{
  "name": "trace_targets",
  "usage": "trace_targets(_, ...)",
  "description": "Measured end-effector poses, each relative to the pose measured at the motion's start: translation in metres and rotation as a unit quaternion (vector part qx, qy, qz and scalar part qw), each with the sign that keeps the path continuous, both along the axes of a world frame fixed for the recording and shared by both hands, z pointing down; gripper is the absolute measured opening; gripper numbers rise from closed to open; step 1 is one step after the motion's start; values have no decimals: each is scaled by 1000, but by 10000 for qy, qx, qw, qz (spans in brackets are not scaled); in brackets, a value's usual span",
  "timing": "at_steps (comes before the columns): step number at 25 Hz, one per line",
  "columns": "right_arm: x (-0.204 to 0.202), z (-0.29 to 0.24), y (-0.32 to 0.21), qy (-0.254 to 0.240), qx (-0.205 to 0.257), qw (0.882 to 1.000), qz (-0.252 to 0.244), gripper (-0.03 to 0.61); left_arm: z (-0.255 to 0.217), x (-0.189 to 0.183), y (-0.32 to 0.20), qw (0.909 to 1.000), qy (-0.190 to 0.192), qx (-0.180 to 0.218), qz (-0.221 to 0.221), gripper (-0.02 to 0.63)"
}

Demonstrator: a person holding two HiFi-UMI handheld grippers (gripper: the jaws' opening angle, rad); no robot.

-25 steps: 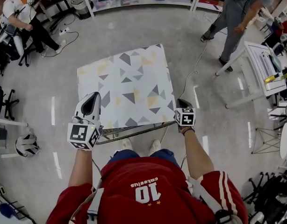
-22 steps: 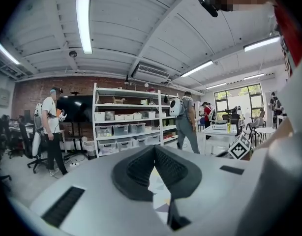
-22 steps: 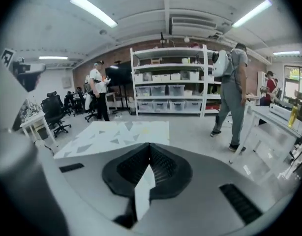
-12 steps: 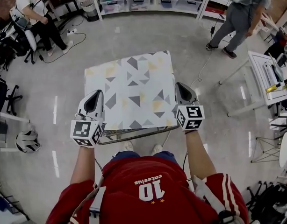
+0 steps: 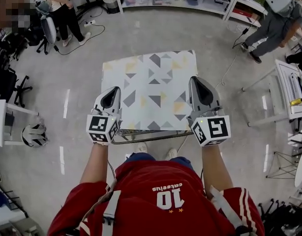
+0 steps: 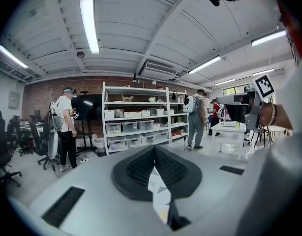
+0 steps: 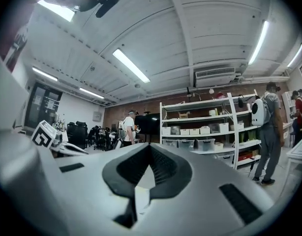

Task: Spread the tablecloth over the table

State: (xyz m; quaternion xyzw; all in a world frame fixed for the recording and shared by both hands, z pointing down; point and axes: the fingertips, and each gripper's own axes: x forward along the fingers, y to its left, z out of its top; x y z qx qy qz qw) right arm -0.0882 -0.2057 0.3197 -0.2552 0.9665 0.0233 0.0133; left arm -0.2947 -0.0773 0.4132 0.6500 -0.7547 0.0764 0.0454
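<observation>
While I look down through the head view, the tablecloth (image 5: 151, 85), pale with grey and yellow triangles, stretches over the small counter (image 5: 151, 135). Only the counter's metal near rail shows, below the cloth's near edge. My left hand-held gripper (image 5: 112, 96) sits at the cloth's near left corner and my right hand-held gripper (image 5: 199, 87) at its near right corner. Both point away from me, with the cloth's width between them. A helmet (image 5: 34, 134) lies on the floor well to the left. Through the left gripper view, the jaws are closed together on a narrow fold of the patterned tablecloth (image 6: 158, 193), which comes out between the pads toward the camera. White shelving (image 6: 136, 124) with bins stands beyond, and a person (image 6: 65, 127) stands to its left. Through the right gripper view, those jaws are likewise pressed together, pinching a plain pale strip of the tablecloth (image 7: 141, 193). The same shelving (image 7: 205, 127) stands ahead, and another person (image 7: 269, 136) is at its right end.
</observation>
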Motion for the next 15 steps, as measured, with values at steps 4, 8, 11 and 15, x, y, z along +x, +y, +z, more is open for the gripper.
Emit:
trace_targets(4, -12, 4, 5, 6, -51, 9999, -103, 14, 22, -8, -1, 9998, 54, -189, 14, 8)
trace_targets(8, -20, 13, 10, 89, -120, 9998, -134, 14, 53, -20, 4, 9987, 256, -435, 32, 8)
trace_targets(11, -26, 20, 12, 152, -179, 9997, -107, 14, 74, -29, 7, 9973, 397, -605, 90, 6)
trace_targets(15, -34, 29, 15, 120, -263, 9996, -52, 14, 111, -37, 9, 9952, 450, -833, 234, 6)
